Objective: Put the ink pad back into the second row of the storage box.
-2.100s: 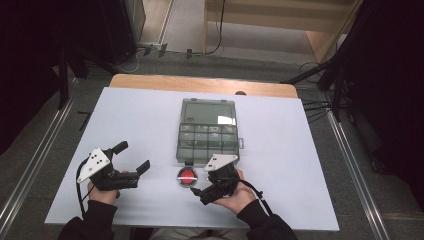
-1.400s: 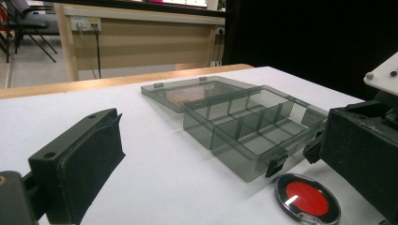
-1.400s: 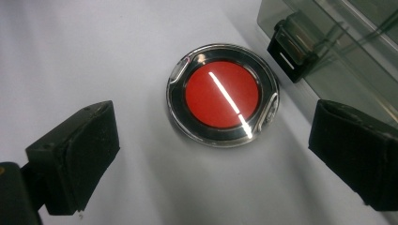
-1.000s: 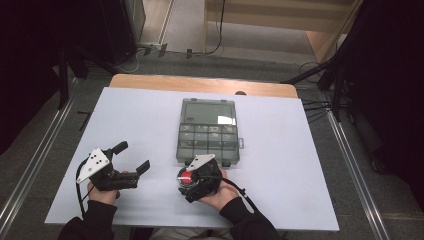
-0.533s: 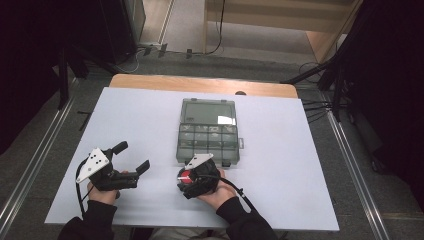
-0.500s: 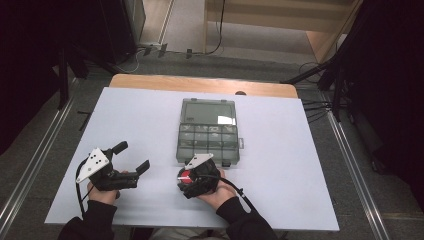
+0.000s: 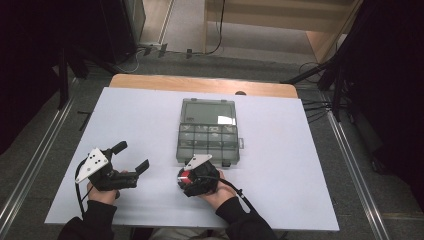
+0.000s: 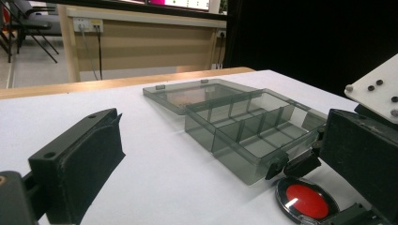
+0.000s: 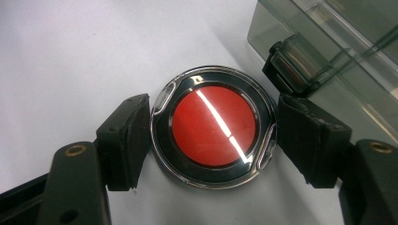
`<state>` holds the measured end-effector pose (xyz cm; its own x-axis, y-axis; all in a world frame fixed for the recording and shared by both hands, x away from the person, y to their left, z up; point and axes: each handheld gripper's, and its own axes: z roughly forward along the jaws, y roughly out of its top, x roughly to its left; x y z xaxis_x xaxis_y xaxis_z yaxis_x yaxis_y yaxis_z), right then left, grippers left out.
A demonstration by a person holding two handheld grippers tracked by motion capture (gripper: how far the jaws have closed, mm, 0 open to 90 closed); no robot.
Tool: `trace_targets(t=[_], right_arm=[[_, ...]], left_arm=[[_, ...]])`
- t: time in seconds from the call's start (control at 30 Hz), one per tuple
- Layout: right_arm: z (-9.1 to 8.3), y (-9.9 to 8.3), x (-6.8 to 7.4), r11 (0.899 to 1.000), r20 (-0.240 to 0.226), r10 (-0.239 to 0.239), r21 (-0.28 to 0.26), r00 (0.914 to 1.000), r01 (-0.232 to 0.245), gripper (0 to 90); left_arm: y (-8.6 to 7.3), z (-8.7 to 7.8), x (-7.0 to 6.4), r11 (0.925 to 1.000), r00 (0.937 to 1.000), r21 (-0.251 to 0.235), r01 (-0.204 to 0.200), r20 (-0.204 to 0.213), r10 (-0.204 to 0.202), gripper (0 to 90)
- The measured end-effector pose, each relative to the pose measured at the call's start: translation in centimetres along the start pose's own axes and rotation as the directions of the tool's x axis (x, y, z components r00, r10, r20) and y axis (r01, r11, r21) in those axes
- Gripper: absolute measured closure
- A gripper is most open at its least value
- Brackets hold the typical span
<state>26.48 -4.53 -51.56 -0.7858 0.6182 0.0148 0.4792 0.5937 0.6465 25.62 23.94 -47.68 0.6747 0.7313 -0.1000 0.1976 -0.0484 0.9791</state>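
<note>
White bench (image 7: pixel 300 165), dark room around it. Clear grey compartment box (image 7: pixel 207 141) sits mid-bench, lid flat open behind it. Left gripper (image 7: pixel 131 159) rests at the near left, well apart from the box, fingers wide open, holding nothing. Right gripper (image 9: pixel 213 136) is just in front of the box's near edge, fingers (image 9: pixel 126 140) closed onto either side of the round case (image 9: pixel 213 125): glossy clear rim, black ring, red disc centre, lying flat on the bench beside the box latch (image 9: pixel 293 63).
</note>
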Motion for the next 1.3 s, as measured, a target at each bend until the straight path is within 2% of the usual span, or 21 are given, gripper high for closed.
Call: trace_targets(t=[0.17, 0.43, 0.57, 0.77, 0.87, 1.03, 1.2, 1.3], right_arm=[[0.0, 0.1, 0.1, 1.0, 0.005, 0.006, 0.011, 1.0, -0.006, 30.0], [-0.3, 0.3, 0.1, 0.999, 0.009, 0.026, 0.03, 0.9996, -0.026, 30.1], [-1.2, 0.3, -0.1, 0.999, 0.005, 0.046, 0.012, 0.9989, -0.046, 30.2], [-3.3, 0.9, -0.6, 0.997, 0.009, 0.063, -0.042, 0.998, -0.063, 30.2], [-4.3, 1.3, -1.1, 0.995, 0.015, 0.075, -0.071, 0.9971, -0.074, 30.2], [-5.4, 2.0, -2.8, 0.985, 0.028, 0.126, -0.125, 0.9917, -0.121, 30.1], [-6.4, 2.5, -4.3, 0.977, 0.06, 0.156, -0.156, 0.9858, -0.146, 30.1], [-6.8, 2.6, -4.9, 0.977, 0.079, 0.16, -0.157, 0.9839, -0.147, 30.2]], left_arm=[[0.0, 0.0, 0.1, 0.9998, 0.9998, -0.009, 0.019, 0.008, -0.019, 0.0], [0.0, 0.0, 0.0, 1.0, 1.0, -0.004, -0.004, 0.001, 0.004, 0.0], [0.0, 0.0, 0.0, 1.0, 1.0, -0.004, -0.001, 0.001, 0.001, 0.0], [0.0, 0.0, 0.0, 1.0, 1.0, 0.0, -0.002, 0.002, 0.002, 0.0], [0.0, 0.0, 0.0, 1.0, 1.0, 0.0, 0.001, 0.005, -0.001, 0.0], [0.0, 0.0, 0.0, 1.0, 1.0, -0.004, 0.004, 0.008, -0.004, 0.0], [0.0, 0.0, 0.0, 1.0, 1.0, -0.003, 0.005, 0.008, -0.005, 0.0], [0.0, 0.0, 0.0, 1.0, 1.0, -0.002, 0.004, 0.008, -0.004, 0.0]])
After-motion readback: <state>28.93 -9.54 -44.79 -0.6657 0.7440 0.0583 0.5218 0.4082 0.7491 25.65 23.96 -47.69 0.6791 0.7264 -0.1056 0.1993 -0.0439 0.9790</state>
